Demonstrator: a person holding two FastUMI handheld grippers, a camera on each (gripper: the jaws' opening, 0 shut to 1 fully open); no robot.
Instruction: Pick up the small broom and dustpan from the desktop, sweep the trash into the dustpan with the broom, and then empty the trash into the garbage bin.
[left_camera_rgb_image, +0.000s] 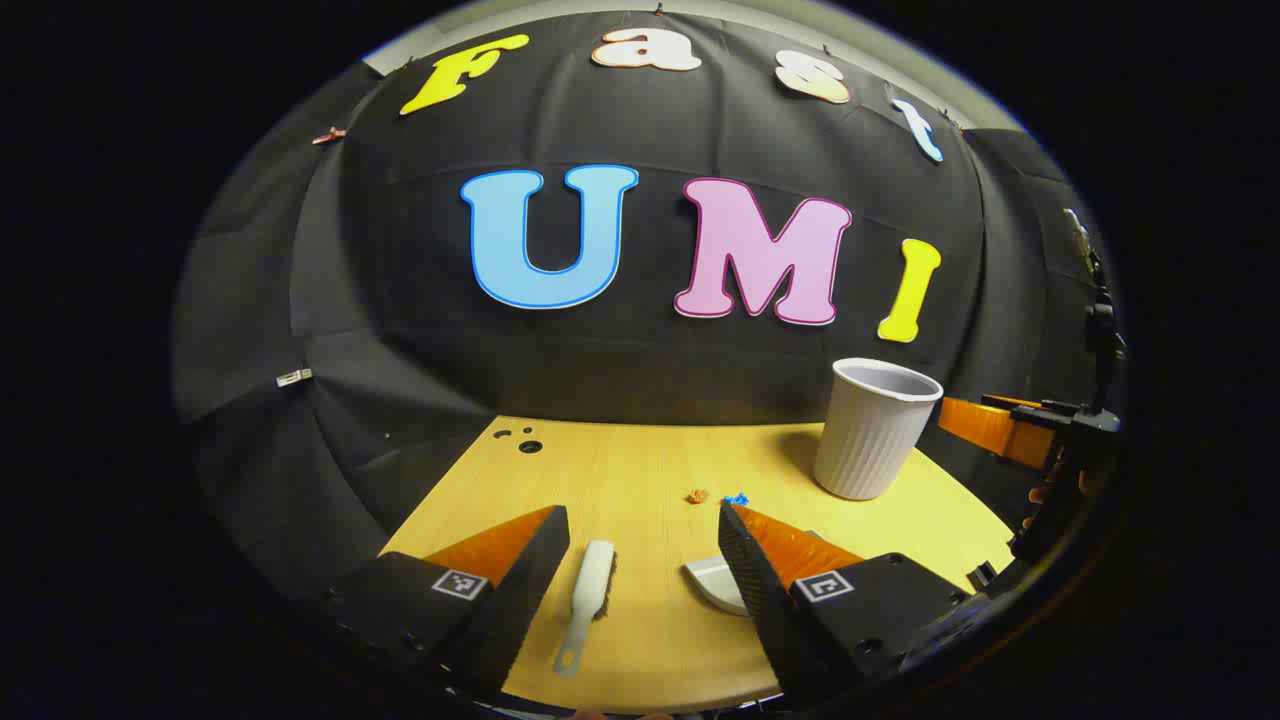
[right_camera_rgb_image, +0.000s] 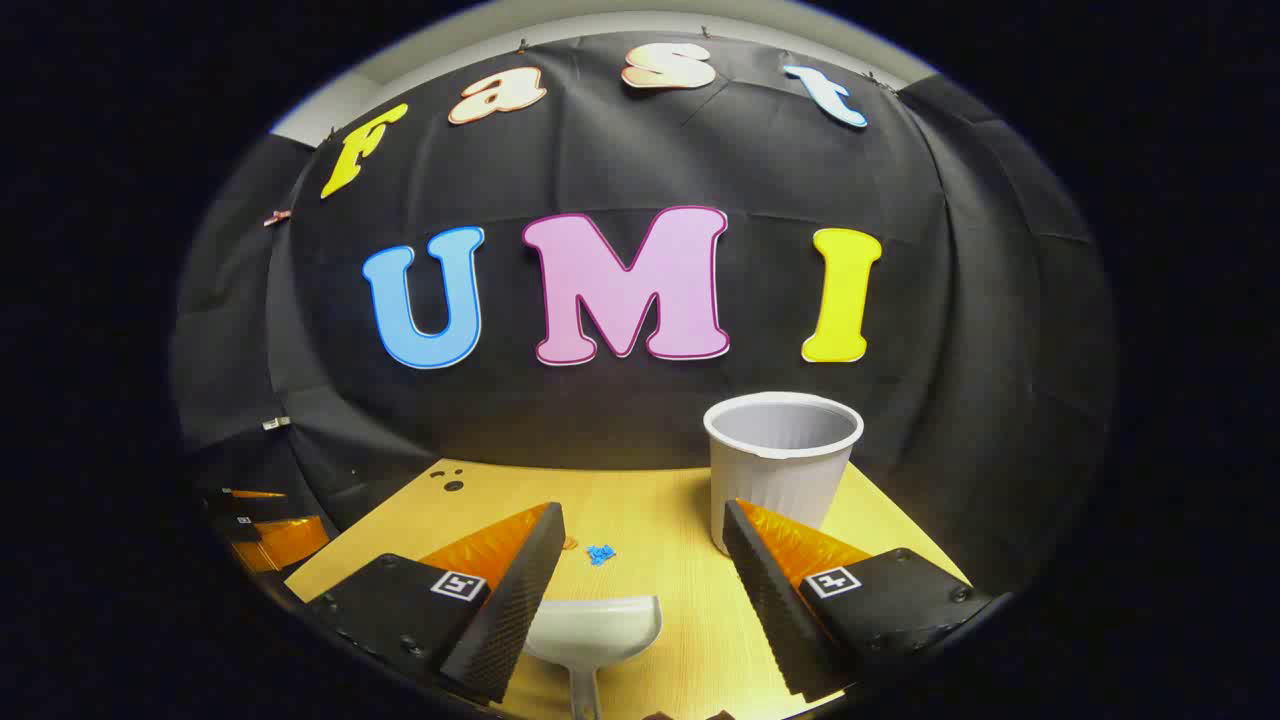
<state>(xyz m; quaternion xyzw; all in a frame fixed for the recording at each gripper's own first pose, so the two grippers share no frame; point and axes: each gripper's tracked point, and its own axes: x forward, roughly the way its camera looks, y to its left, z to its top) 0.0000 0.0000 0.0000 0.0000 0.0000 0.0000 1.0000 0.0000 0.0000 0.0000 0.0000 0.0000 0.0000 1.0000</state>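
Observation:
In the left gripper view a small white broom lies on the yellow desktop, between the fingers of my open left gripper and below them. Two bits of trash, one brown and one blue, lie farther out. A white dustpan peeks out beside the right finger. In the right gripper view the dustpan rests on the desktop under my open right gripper, its handle pointing toward the camera. Blue trash lies beyond it. A white ribbed bin stands at the back right.
The white ribbed bin stands at the right of the desktop in the left gripper view, with the other gripper past it at the table's edge. Small holes mark the desktop's far left corner. Black cloth walls close in behind.

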